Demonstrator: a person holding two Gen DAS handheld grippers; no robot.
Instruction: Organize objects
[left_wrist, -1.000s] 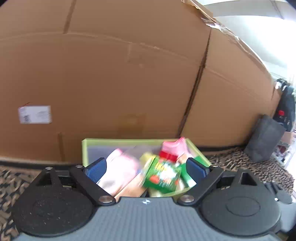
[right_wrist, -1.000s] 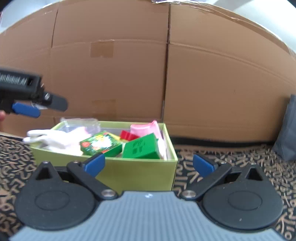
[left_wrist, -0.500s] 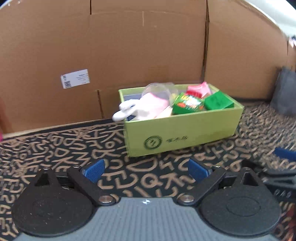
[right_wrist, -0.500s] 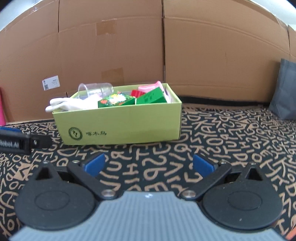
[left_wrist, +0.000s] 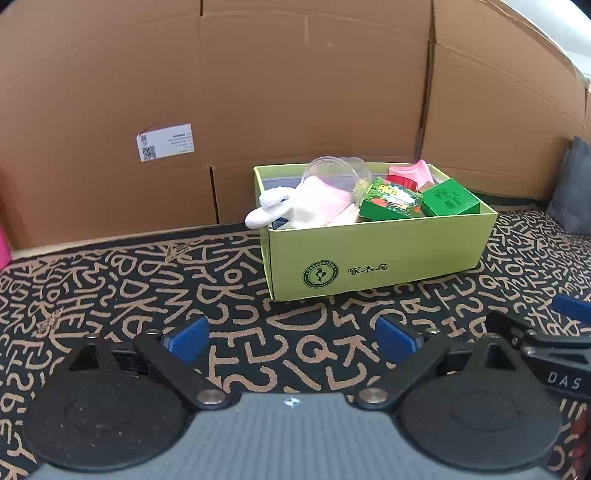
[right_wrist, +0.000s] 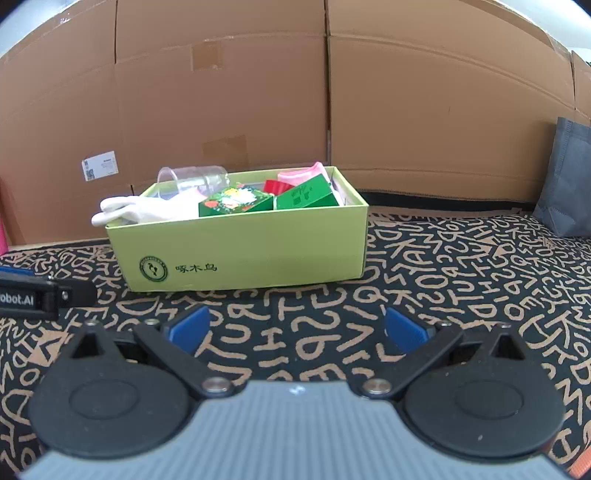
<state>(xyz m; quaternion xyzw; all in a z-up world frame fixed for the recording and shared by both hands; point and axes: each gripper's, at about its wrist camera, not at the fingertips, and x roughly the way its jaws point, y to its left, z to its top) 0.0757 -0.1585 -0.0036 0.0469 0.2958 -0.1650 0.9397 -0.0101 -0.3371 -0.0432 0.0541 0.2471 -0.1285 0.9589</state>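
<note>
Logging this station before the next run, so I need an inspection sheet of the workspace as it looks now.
Surface: black mat with tan letter pattern, bare around the box.
Job's things: green box holding a white glove draped over its left rim, a clear cup on its side, a printed green carton, a plain green carton and a pink item.
Clutter: nothing seen.
Grippers: left gripper and right gripper both open, empty, short of the box.
Cables: nothing seen.
Surroundings: cardboard wall, grey bag at right.
</note>
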